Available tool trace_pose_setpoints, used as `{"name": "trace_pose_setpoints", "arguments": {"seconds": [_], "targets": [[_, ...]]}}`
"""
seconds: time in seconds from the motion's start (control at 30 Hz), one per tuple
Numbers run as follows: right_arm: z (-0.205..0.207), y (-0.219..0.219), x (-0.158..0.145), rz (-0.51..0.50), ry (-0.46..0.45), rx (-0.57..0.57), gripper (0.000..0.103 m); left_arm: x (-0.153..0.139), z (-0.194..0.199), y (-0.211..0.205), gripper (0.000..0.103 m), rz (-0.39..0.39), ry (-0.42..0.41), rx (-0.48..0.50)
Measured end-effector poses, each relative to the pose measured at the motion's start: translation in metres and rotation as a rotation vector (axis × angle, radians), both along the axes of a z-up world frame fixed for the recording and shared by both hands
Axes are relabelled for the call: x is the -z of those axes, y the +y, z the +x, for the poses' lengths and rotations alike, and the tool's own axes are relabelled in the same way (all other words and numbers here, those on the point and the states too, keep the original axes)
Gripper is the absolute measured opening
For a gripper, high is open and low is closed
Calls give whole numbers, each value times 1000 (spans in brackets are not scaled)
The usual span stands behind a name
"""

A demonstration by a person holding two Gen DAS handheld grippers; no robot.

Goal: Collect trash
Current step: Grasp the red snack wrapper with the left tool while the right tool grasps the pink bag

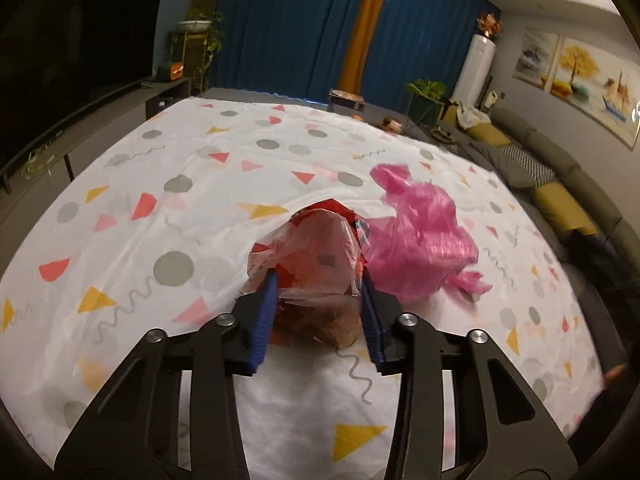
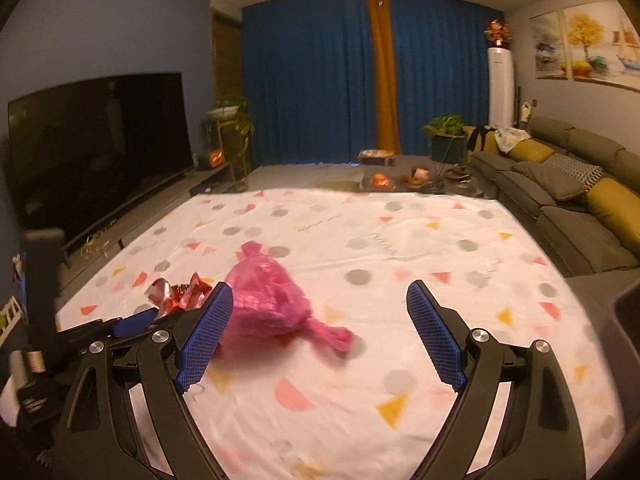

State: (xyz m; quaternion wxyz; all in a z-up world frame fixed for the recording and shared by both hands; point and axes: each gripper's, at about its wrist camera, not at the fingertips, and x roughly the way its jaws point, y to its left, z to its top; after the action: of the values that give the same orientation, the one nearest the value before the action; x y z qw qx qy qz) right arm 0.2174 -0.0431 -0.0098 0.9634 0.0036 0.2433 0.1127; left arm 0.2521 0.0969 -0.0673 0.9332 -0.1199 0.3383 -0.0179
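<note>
The left gripper (image 1: 318,280) has its blue fingers (image 1: 266,312) clamped on a crumpled red-and-clear wrapper (image 1: 308,256), pads pressing either side; the wrapper sits low on the patterned cloth (image 1: 200,152) covering the bench, w/ something brownish bunched inside, can't tell what. The right gripper (image 2: 320,332) is spread wide, nothing between its fingers (image 2: 208,332); empty. The pink plastic bag (image 2: 266,300) lies on the cloth just beside the wrapper, on its right in the left wrist view; from the right wrist view it's ahead and off to the left, its bulk partly behind the left finger, a twisted tail (image 2: 336,338) trailing toward the gap. Long axis runs roughly from far-left knot to near-right tail, slantwise across the fingers' line. Judging by this, the right hand is the free one and near the bag; it'd need to shift left to bracket it.
</note>
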Motion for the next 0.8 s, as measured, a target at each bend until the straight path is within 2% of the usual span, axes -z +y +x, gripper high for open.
{"name": "trace_pose_setpoints", "arguments": {"seconds": [0.23,0.37,0.47,0.53,0.67,0.8], "targets": [[35,35,18,-20,59,-22,84,-10,-10,30,33,-29,-42,-108],[49,48,27,-34,87,-34,81,-11,-10,39,33,-61,-40,-124],[55,54,33,-55,104,-45,72,-11,-10,40,33,-50,-45,-135],[59,57,37,-67,118,-47,71,-10,-9,41,33,-53,-44,-135],[66,58,46,-83,152,-54,54,-9,-10,39,33,-50,-41,-136],[68,58,52,-100,177,-65,32,-8,-10,39,33,-49,-38,-131]]}}
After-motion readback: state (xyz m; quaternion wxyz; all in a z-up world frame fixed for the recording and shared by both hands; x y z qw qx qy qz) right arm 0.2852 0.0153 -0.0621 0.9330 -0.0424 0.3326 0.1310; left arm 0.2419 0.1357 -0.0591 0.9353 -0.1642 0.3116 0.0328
